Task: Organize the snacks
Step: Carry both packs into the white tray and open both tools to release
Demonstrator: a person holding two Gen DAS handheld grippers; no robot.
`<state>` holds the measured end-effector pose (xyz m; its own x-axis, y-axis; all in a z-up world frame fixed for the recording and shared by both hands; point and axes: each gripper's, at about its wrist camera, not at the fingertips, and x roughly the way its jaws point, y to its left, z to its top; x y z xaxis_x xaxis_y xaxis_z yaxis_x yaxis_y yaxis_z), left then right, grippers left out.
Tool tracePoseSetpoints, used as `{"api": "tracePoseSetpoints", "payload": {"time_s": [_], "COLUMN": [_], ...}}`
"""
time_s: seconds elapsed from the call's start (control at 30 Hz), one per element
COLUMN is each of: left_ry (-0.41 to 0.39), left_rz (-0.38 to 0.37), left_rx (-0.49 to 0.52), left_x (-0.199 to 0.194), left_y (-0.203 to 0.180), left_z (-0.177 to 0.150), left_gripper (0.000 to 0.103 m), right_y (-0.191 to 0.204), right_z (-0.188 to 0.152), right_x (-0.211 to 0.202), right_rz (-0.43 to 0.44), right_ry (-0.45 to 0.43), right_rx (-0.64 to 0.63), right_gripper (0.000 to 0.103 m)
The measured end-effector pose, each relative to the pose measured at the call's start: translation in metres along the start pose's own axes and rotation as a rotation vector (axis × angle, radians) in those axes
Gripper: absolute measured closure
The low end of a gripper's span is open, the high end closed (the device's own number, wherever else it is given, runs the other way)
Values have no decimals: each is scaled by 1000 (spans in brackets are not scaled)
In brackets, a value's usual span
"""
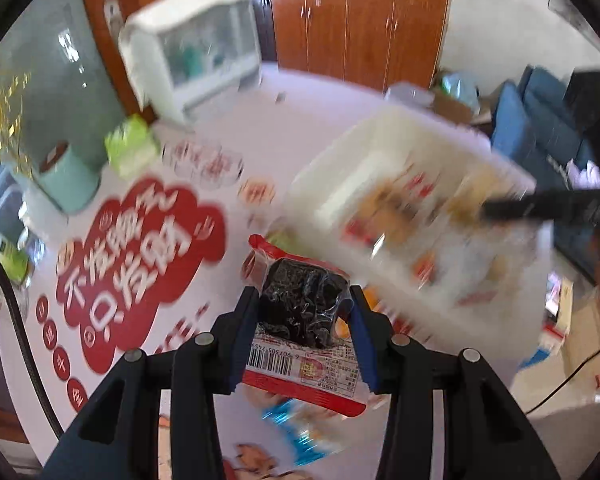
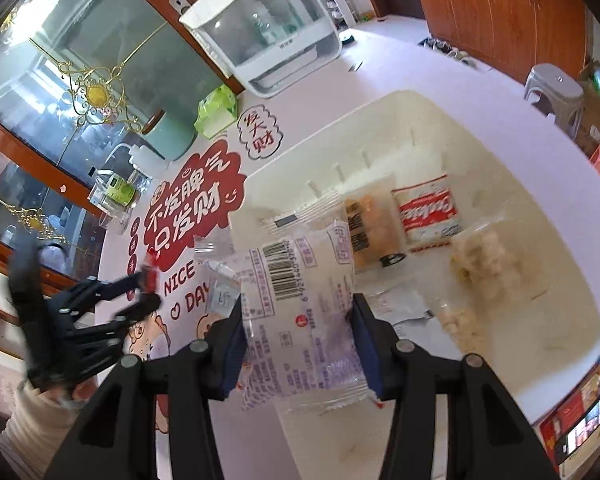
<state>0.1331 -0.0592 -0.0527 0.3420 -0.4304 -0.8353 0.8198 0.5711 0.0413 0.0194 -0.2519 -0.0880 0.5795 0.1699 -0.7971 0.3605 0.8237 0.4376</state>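
Observation:
My left gripper is shut on a red-edged snack packet with dark contents, held above the table. It also shows in the right wrist view at the left, blurred, with a bit of red between its fingers. My right gripper is shut on a clear purple-printed snack packet, held over the near left part of the white bin. Inside the bin lie a red-and-white packet, an orange-brown packet and pale puffed snacks. In the left wrist view the bin is blurred at right.
The table has a white cloth with a red cloud print. A white dish cabinet, a green tissue pack and a mint cylinder stand at the back. Several small round snack cups and loose packets lie on the cloth.

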Motion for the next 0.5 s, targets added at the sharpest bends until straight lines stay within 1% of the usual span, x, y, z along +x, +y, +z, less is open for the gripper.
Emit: {"api": "tracePoseSetpoints", "payload": {"time_s": [0.17,0.27,0.33,0.43,0.47,0.5], "left_ry": [-39,-38,-25,-17,-18,-22], "left_rz": [14,10,12,35,45,52], "left_rx": [-18,-30,-40,-51,-54,-62], "left_x": [-3,6,15,25,26,27], "left_y": [-51,-74,-88,-105,-110,-113], "left_z": [45,63,72,79,79,80], "left_gripper": [60,60,57,39,27,20], "right_y": [-15,-26,-33,-47,-51,-53], "right_z": [5,8,11,14,15,16], "right_x": [-20,-30,-34,-42,-45,-47], "right_rz": [-48,-79,-100,-112,-111,-112], "right_ry": [-36,-50,-58,-75,-82,-87], "right_rx": [-13,-24,-25,-17,-14,-15], "right_gripper": [53,52,52,50,48,46]}}
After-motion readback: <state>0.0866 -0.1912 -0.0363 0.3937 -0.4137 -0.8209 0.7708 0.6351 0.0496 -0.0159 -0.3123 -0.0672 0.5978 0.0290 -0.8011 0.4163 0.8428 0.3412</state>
